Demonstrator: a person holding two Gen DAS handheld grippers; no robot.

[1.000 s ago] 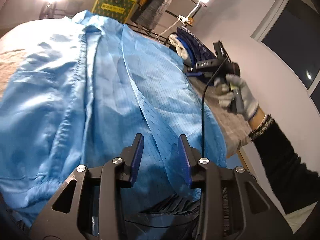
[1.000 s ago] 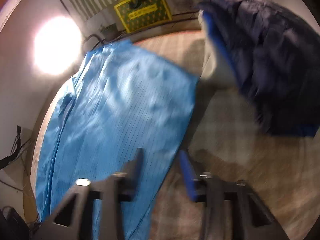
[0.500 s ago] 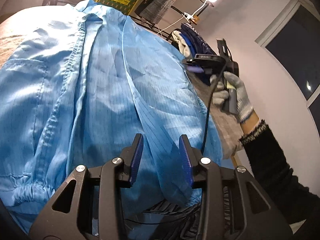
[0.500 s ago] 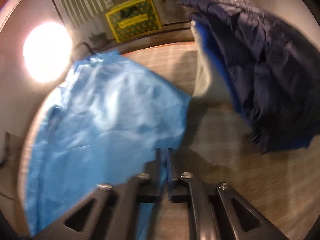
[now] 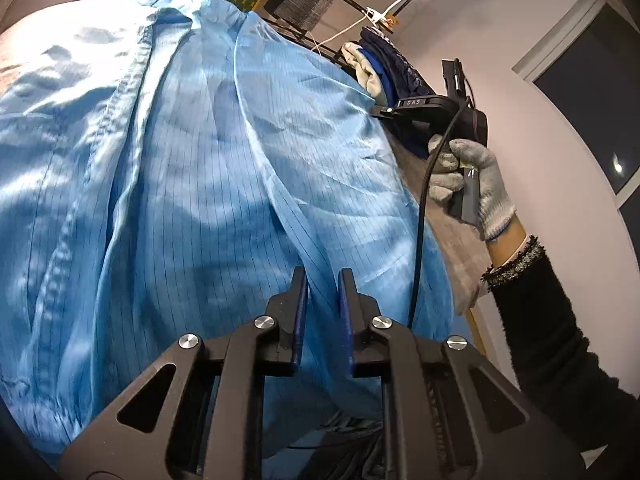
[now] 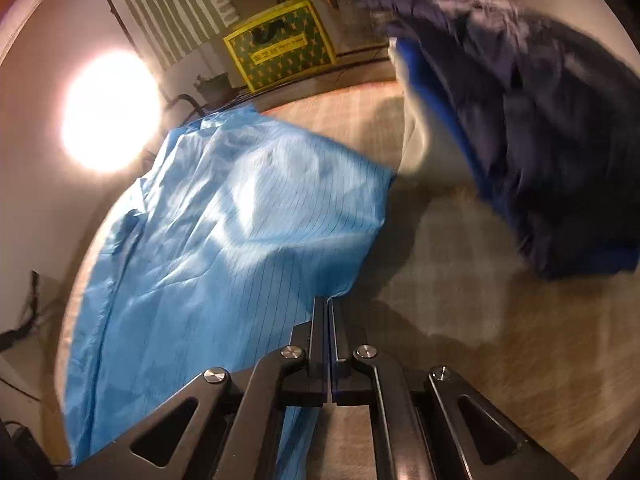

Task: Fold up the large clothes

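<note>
A large light-blue striped garment (image 5: 192, 184) lies spread over the table, collar at the far end. My left gripper (image 5: 322, 280) hovers low over its near part, astride a raised fold. Its jaws are closing with the fold between them, and a gap still shows. My right gripper (image 5: 376, 110) is held by a gloved hand (image 5: 480, 184) at the garment's far right edge. In the right wrist view the right gripper (image 6: 329, 300) is shut on the hem of the blue garment (image 6: 240, 220).
A dark navy padded jacket (image 6: 540, 140) lies heaped on the grey-brown table cover (image 6: 480, 340) to the right of the garment. A yellow-green box (image 6: 280, 52) and bright lamps stand beyond the table. A black cable (image 5: 420, 220) hangs from the right gripper.
The left gripper moved forward over the garment and its jaws narrowed around the fold. The right gripper's jaws went from apart to closed on the garment's edge.
</note>
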